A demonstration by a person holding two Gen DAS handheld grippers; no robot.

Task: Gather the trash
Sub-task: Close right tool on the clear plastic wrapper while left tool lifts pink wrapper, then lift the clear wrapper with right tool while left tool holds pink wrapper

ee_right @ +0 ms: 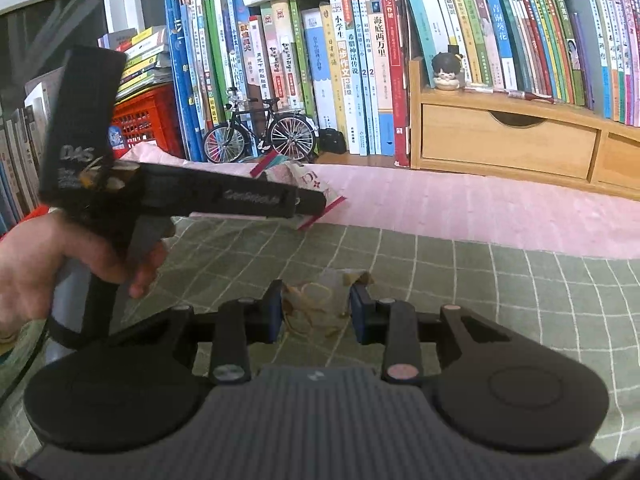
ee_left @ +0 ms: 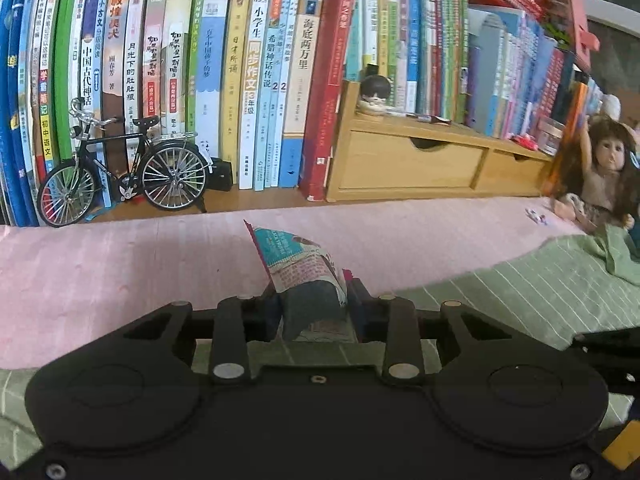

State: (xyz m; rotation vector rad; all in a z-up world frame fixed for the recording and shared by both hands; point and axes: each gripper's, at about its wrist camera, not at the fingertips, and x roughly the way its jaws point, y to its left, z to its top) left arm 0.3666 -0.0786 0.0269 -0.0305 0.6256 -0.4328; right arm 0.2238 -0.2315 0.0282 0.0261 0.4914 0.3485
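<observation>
While a row of upright books [ee_left: 256, 80] fills the shelf behind the bed, the left gripper [ee_left: 314, 312] is seen clamped on a crumpled snack wrapper [ee_left: 304, 276], printed in teal, pink and white. The wrapper is pinched between the two blue pads [ee_left: 358, 308], and its torn upper edge stands up above the pink blanket [ee_left: 120, 264]. From the right wrist view the same left gripper [ee_right: 316, 204] is held aloft by a hand [ee_right: 60, 256] over the boundary where the pink blanket [ee_right: 480, 208] meets the green checked sheet [ee_right: 500, 292], with the wrapper [ee_right: 298, 176] sticking out at its tip.

The right gripper [ee_right: 316, 312] is lowered near the green checked sheet, its fingers [ee_right: 272, 308] closed against a second piece of trash [ee_right: 320, 300], a crumpled greyish wrapper with tan markings; the grip appears firm, though whether the piece is lifted off the sheet cannot be told.

At the far edge of the bed a model bicycle [ee_left: 124, 168] is parked in front of the books, and a wooden drawer unit [ee_left: 420, 160] is set to its right, with a small figurine [ee_left: 374, 94] on top. A doll [ee_left: 608, 172] is propped at the far right corner, beside a fold of the green checked sheet [ee_left: 520, 280].
</observation>
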